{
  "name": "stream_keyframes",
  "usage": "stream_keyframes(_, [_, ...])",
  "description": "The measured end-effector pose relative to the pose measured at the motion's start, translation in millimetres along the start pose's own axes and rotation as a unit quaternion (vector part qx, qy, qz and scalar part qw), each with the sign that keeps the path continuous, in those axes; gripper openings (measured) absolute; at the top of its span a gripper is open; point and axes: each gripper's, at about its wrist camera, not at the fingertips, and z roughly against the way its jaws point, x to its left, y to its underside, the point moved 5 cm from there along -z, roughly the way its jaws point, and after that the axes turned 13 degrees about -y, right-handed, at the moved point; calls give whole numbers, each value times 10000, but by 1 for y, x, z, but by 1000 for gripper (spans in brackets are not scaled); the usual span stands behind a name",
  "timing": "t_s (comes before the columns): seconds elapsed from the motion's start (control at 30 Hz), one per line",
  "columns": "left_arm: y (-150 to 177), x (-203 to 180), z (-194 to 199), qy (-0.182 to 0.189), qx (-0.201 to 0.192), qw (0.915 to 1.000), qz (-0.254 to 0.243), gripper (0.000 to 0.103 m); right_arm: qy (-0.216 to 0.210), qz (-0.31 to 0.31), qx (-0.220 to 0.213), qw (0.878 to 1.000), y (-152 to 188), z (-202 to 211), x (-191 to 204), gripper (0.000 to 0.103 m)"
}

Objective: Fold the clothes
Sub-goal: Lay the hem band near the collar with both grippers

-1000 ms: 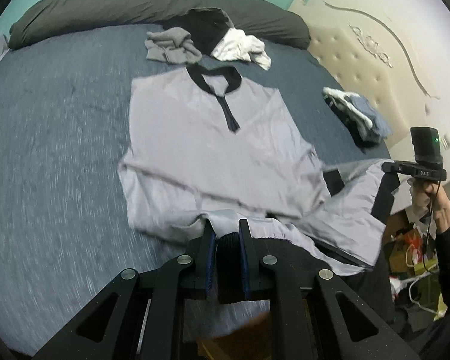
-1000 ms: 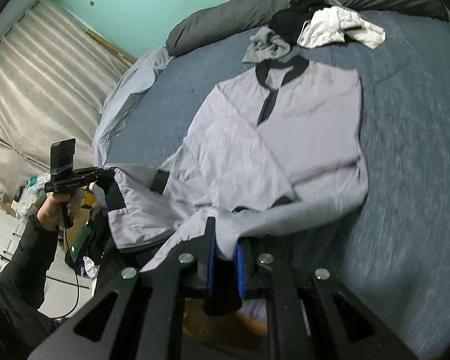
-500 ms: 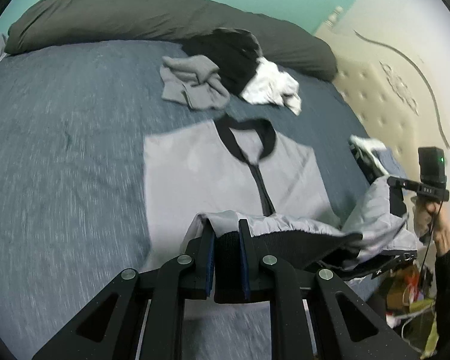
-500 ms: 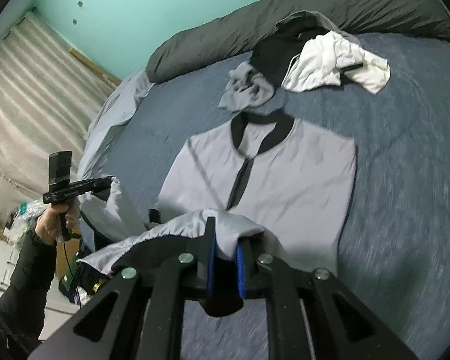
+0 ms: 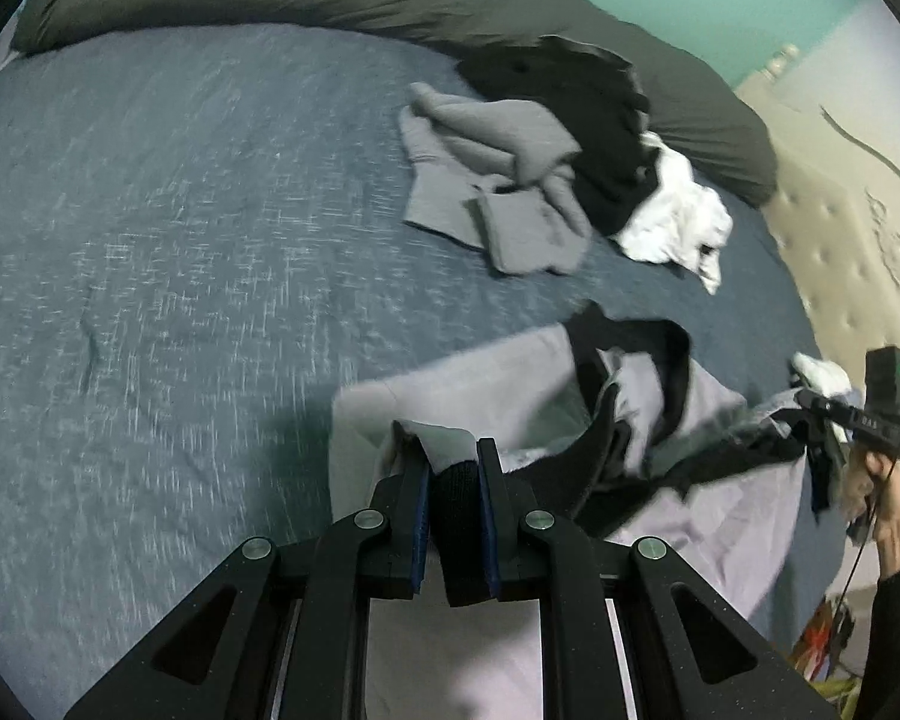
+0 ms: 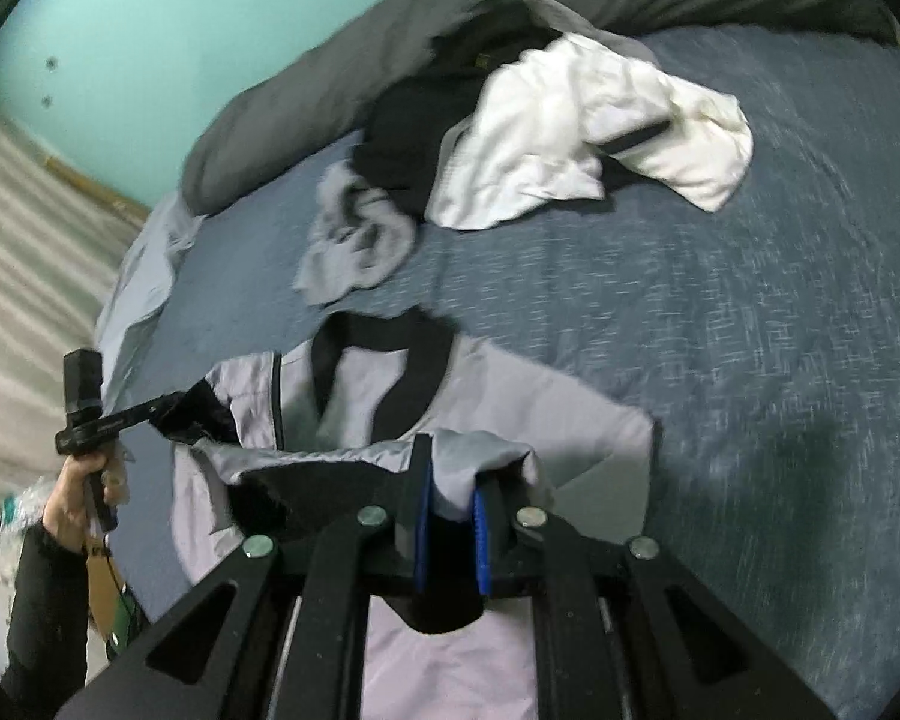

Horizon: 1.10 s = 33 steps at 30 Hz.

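Shirt hem clamped in both tongs, left and right, over bed.

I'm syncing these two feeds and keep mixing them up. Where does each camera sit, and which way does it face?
Left wrist: on the left gripper, facing across the bed toward the pillow; the right gripper and hand show at right.
Right wrist: on the right gripper, facing the same way; the left gripper, hand and dark sleeve show at left.
Shared: the lilac shirt both grippers clamp, plus the clothes pile.
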Motion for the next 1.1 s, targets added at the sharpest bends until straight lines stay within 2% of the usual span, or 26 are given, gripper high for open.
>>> stream_keyframes(0.17, [-11,8,-26,-9,17,9998,194,17,-19,-370,-267,9990,-16,-20,-35,11])
stream_keyframes(0.37, [-15,17,-34,118,-72,9988,461,19,75,-502,-450,9977,-17,-24,-49,18])
stream_keyframes(0.43, [-13,19,-26,213,-202,9982,527,22,17,-491,-590,9970,-16,-19,-48,24])
stream_keyframes(0.47, [-12,20,-20,287,-282,9976,564,27,-33,-481,-692,9964,-16,-15,-46,32])
stream_keyframes(0.5, [-12,21,-17,325,-326,9970,618,35,-111,-473,-803,9956,-15,-10,-43,40])
stream_keyframes(0.53, [-12,23,-13,378,-372,9962,693,41,-201,-495,-915,9944,-15,-6,-41,43])
stream_keyframes(0.57, [-12,25,-8,313,-474,9956,747,54,-234,-522,-981,9935,-15,-2,-39,51])
stream_keyframes(0.6, [-13,27,-2,245,-577,9948,801,61,-258,-548,-1039,9927,-15,1,-37,58])
stream_keyframes(0.7, [-16,33,11,318,-771,9919,963,64,-54,-294,-1116,9933,-16,8,-27,61])
stream_keyframes(0.83, [-11,30,11,-24,-751,9955,570,64,264,-43,-1412,9896,-18,26,-24,69])
stream_keyframes(0.9, [-8,29,3,-109,-699,9965,445,64,340,50,-1356,9902,-16,28,-26,69])
stream_keyframes(1.0, [-3,28,-12,-240,-627,9975,240,64,684,326,-995,9922,-10,15,-31,69])
stream_keyframes(1.1, [-1,25,-34,-222,-451,9987,43,64,964,589,-706,9911,-3,0,-38,69])
